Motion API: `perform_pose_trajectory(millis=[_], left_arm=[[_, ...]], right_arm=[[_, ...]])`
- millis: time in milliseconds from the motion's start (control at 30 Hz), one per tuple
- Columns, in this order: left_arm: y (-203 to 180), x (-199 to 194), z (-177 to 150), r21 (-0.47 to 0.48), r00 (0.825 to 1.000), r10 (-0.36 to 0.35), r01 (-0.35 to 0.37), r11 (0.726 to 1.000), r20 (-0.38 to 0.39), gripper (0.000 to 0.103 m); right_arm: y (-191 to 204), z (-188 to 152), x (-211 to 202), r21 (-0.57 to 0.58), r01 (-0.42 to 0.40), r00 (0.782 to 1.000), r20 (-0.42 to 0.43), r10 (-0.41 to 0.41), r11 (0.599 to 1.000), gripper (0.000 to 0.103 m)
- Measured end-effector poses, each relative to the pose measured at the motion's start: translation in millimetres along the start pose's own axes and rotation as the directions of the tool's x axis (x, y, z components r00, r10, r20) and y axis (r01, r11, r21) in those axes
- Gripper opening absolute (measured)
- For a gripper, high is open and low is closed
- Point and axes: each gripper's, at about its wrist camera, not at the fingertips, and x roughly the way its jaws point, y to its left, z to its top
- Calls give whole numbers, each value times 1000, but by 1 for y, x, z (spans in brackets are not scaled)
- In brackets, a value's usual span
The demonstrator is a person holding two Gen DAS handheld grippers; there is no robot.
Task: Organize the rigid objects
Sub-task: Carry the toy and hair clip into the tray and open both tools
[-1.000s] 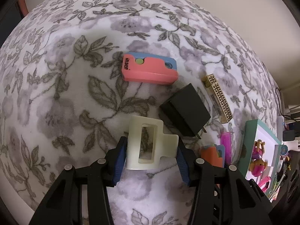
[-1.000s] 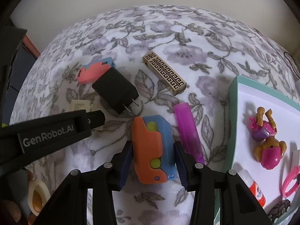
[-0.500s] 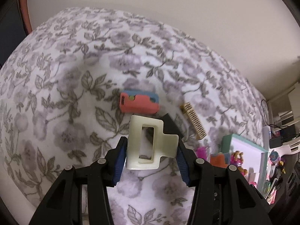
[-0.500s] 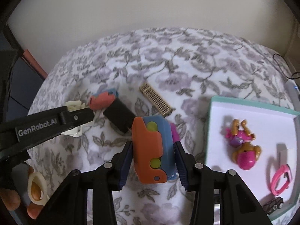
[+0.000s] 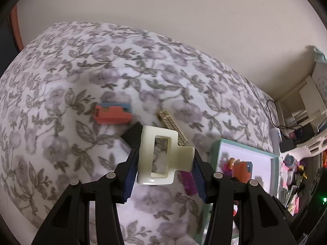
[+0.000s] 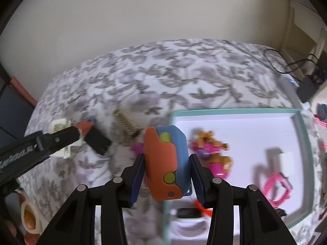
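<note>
1. The right gripper [image 6: 166, 171] is clamped on an orange-and-blue block [image 6: 165, 163], whose long axis runs along the fingers toward 12 o'clock.
2. The left gripper [image 5: 163, 165] is clamped on a cream hair clip [image 5: 161, 155], also held lengthwise between the pads, its tab pressed against the right-hand pad.
3. The relation that matters: the teal-rimmed tray [image 6: 235, 111] lies directly under and to 2 o'clock of the right gripper, so that hand looks nearer and its block hangs over the tray's near-left edge.
4. From the left gripper the same tray [image 5: 243, 146] sits at 3 o'clock, well apart from the clip; that hand would need to travel sideways across the bed [image 5: 81, 71].
5. In the tray lie a toy figure [image 6: 212, 153] and a pink band [image 6: 276, 185], at 2 to 3 o'clock of the block; bare white floor shows between them.
6. On the floral bed cover: a red-and-blue block [image 5: 112, 115], a patterned tan bar [image 5: 173, 128], a black charger [image 6: 98, 140] and a purple piece [image 5: 188, 181].
7. Judgement: both loads appear ready for placing, right first.
</note>
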Motion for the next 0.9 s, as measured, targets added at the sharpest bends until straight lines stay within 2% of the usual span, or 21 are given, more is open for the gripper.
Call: perform_pose_trajectory(millis=[300, 400, 467, 567, 667, 800, 900], left_arm=[[-48, 13, -16, 76, 998, -37, 40, 996, -48, 52], [-65, 20, -22, 101, 994, -70, 79, 992, -86, 52], [-79, 24, -28, 133, 992, -68, 82, 988, -103, 52], [-101, 28, -36, 183, 990, -63, 85, 979, -122, 52], [-120, 32, -45, 230, 989, -56, 87, 969, -138, 52], [-142, 39, -57, 285, 985, -49, 95, 954, -165, 52], [-152, 45, -66, 307, 983, -42, 97, 947, -181, 52]], right_arm=[[-59, 3, -4, 113, 68, 997, -28, -66, 991, 46], [-87, 2, -6, 202, 82, 996, -57, -72, 976, 46], [-100, 2, -9, 241, 80, 996, -51, -70, 967, 46], [-117, 1, -17, 262, 121, 993, -41, -115, 957, 46], [-134, 1, -24, 271, 186, 982, -38, -183, 944, 46], [-158, -1, -26, 282, 292, 956, -68, -284, 914, 46], [-178, -5, -27, 305, 329, 944, -91, -317, 894, 46]])
